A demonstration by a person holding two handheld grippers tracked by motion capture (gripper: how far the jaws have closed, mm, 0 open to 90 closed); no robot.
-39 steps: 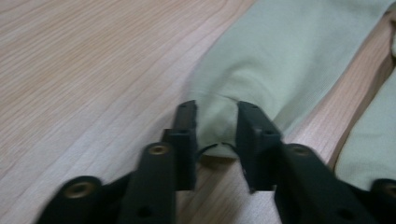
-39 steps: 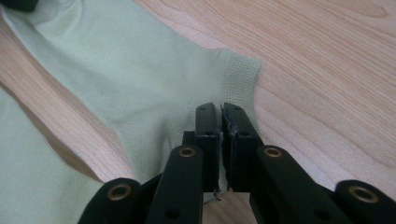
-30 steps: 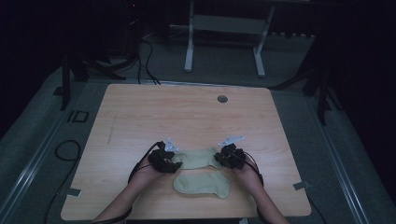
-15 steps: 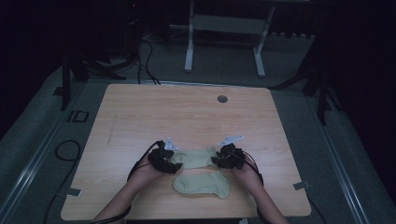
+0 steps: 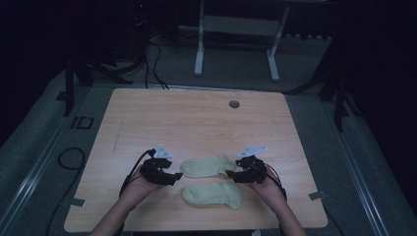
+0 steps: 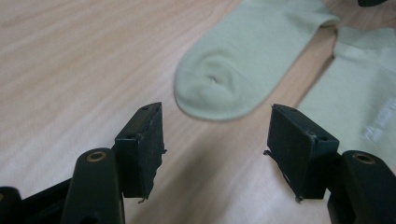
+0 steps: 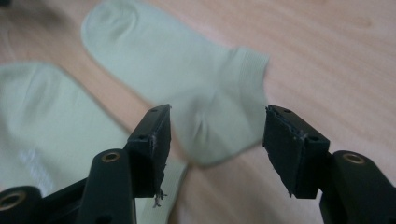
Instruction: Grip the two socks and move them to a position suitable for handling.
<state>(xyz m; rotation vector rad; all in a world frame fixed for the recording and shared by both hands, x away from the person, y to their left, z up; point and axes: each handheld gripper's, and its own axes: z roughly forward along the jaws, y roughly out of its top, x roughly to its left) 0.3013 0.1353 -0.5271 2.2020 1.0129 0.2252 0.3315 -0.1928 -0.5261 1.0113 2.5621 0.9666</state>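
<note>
Two pale green socks lie flat near the table's front edge, the far sock (image 5: 209, 165) just above the near sock (image 5: 214, 194). My left gripper (image 5: 173, 177) hovers at the far sock's left end, its toe (image 6: 233, 70) lying ahead of the open jaws (image 6: 217, 112). The near sock (image 6: 369, 88) shows at the right of that view. My right gripper (image 5: 230, 174) hovers at the far sock's right end, above its heel and cuff (image 7: 196, 79), with the near sock (image 7: 42, 121) to its left. Both pairs of jaws have just been opening, the right gripper (image 7: 217, 114) too, and nothing is pressed between the pads.
The wooden table (image 5: 196, 123) has a round grommet (image 5: 234, 103) near its far edge. A white frame (image 5: 199, 49) stands on the floor beyond it. Cables (image 5: 69, 157) lie on the floor to the left.
Both grippers have pulled back a little from the ends of the far sock and lifted. Their jaws stand wider, and the sock lies free on the table.
</note>
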